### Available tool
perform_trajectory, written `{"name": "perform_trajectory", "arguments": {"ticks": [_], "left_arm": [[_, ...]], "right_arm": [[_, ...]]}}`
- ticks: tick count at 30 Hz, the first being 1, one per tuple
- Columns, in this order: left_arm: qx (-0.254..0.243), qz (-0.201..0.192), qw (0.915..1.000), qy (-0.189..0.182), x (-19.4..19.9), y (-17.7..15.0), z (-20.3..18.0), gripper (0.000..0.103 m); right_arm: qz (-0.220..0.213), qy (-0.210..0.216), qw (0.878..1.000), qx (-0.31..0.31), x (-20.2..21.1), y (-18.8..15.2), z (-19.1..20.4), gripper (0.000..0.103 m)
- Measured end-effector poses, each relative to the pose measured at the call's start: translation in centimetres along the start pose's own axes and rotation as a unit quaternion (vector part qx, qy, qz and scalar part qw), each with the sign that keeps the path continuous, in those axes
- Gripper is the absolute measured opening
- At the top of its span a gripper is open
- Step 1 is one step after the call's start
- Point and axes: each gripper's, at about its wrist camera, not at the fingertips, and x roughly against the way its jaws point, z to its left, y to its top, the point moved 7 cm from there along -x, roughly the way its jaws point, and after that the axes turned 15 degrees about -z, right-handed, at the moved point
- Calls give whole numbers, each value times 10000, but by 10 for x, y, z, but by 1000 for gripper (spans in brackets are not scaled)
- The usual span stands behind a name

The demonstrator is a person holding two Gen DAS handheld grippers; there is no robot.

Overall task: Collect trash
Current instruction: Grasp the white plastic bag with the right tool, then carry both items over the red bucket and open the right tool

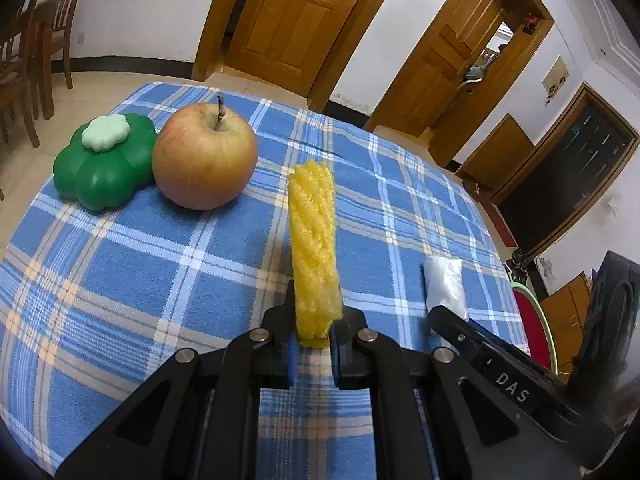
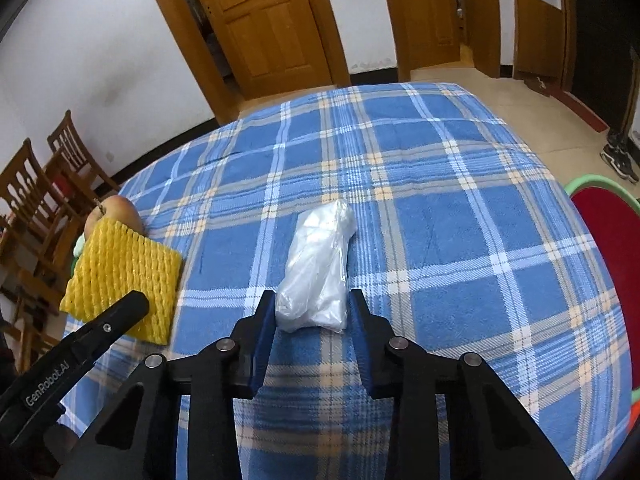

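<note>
The left gripper (image 1: 314, 320) was clenched on the foam net (image 1: 314, 248), a yellow sleeve of fruit packing, with its near end pinched between the two jaws and the rest standing out edge-on above the blue plaid cloth (image 1: 140, 272). From the right wrist view the net (image 2: 124, 276) showed as a flat square, held off to the left with the tip of the left gripper's finger (image 2: 120, 312) across its lower edge.

The right gripper (image 2: 314, 312) had its jaws closed against the bag (image 2: 320, 272), a crumpled lump of clear plastic, one jaw on each side of its near end; the bag's far end pointed away over the cloth (image 2: 460, 240). In the left wrist view the same bag (image 1: 445, 284) appeared beside the net, to its right, at the end of the right gripper's dark finger (image 1: 444, 316).

Beyond the net, on the far left of the table, an apple (image 1: 204, 156) sat on the cloth touching a green clover-shaped box (image 1: 104, 168) (pale green lid on top). In the right wrist view only the top of the apple (image 2: 120, 210) showed behind the net. Wooden chairs (image 2: 40, 200) stood against the wall, and a red stool (image 2: 612, 240) with a green rim sat off the table's right edge.
</note>
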Motion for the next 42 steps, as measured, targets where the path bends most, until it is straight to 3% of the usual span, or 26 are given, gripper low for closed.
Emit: {"name": "perform_trajectory", "arguments": {"ticks": [7,20,32,42], "left_arm": [[39,57,10000,-54,-1,-3,-1,11],[-193,79,9997,-154,-4,-7,-13,11],[-318,228,9974,-601,9,-11,-56,11],[-510,477,9918,-1072,18,-27,-120,11]], "right_arm": [[-30,163,9992,-370,12,1,-9,30],[-199,200,9984,-499,52,-1,-32,30],[-390,-173,9947,-936,101,-13,-103,30],[-604,-521,9854,-1504,133,-14,-170,30]]}}
